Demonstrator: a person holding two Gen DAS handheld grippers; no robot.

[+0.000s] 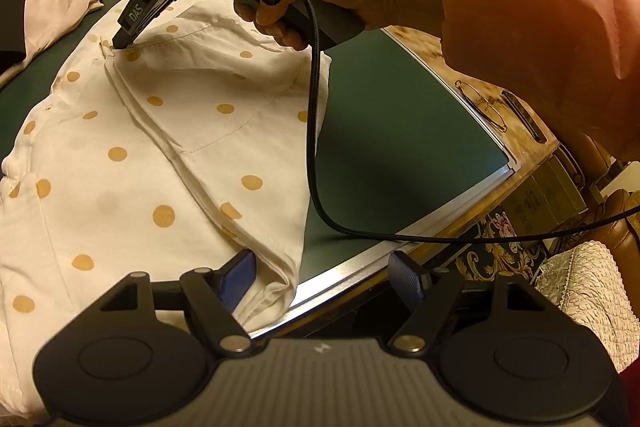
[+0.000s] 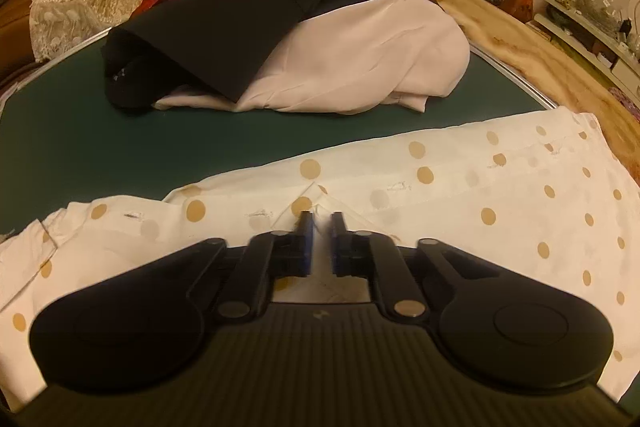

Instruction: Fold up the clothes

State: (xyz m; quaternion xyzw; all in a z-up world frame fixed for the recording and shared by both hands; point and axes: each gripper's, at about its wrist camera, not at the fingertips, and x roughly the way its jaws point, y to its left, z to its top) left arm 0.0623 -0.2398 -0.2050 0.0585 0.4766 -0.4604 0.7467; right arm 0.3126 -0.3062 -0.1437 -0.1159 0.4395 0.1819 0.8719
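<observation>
Green felt covers the table point(image 1: 400, 131), framed by a metal strip and a marbled wooden rim where a pair of glasses point(image 1: 482, 103) lies. "DAS" reads white on the right gripper point(image 1: 120, 45), its tips pressing the white polka-dot shirt point(image 1: 132, 163) near the placket; in its own view the blue pads stand nearly together over a fabric point, grip uncertain. The left gripper point(image 1: 322, 277) gapes wide at the shirt's folded corner. Beyond lie a pink garment point(image 2: 360, 67) and a black garment point(image 2: 240, 27).
</observation>
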